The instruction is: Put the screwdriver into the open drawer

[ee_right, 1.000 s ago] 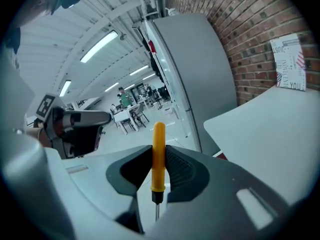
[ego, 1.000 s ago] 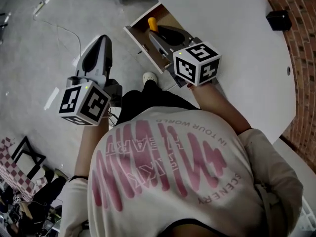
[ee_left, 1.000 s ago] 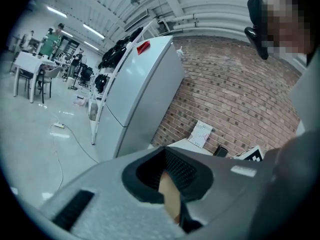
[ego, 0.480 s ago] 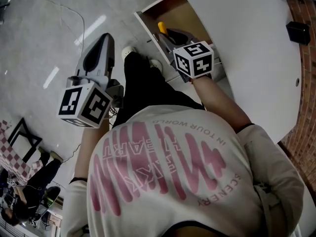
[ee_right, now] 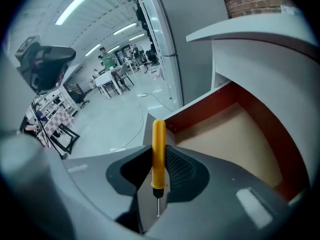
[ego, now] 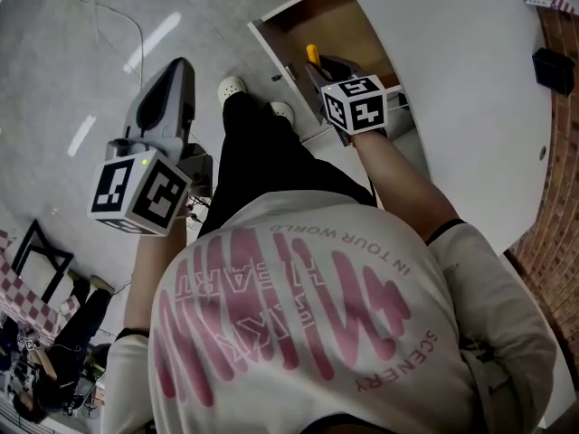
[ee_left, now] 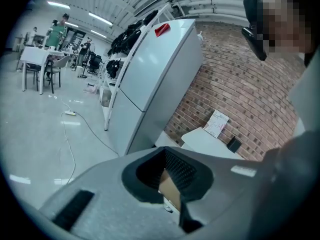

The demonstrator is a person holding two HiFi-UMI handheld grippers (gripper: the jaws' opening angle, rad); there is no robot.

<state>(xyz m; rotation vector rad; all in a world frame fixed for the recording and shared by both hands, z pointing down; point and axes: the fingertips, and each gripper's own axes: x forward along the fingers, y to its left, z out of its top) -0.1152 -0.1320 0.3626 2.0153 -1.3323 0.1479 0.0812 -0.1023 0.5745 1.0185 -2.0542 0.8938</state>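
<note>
The yellow-handled screwdriver (ee_right: 159, 151) stands between the jaws of my right gripper (ee_right: 159, 149), handle pointing away and metal tip (ee_right: 159, 208) toward the camera. That gripper is shut on it. In the head view the right gripper (ego: 317, 61) and screwdriver (ego: 312, 54) hang over the near rim of the open drawer (ego: 298, 12), whose brown floor (ee_right: 235, 134) shows nothing inside. My left gripper (ego: 176, 69) is held out over the floor at the left, away from the drawer, jaws together and holding nothing. In its own view the left gripper (ee_left: 162, 156) faces a fridge.
The drawer sits under a white round tabletop (ego: 470, 80) with a small black box (ego: 552, 66) near the brick wall. The person's legs and white shoes (ego: 231, 87) stand beside the drawer. A cable (ego: 118, 16) lies on the floor. A tall grey fridge (ee_left: 150, 79) stands ahead.
My right gripper has sunk with the screwdriver toward the drawer and tipped further down. The left gripper has dropped and drifted left. The screwdriver stays gripped.
</note>
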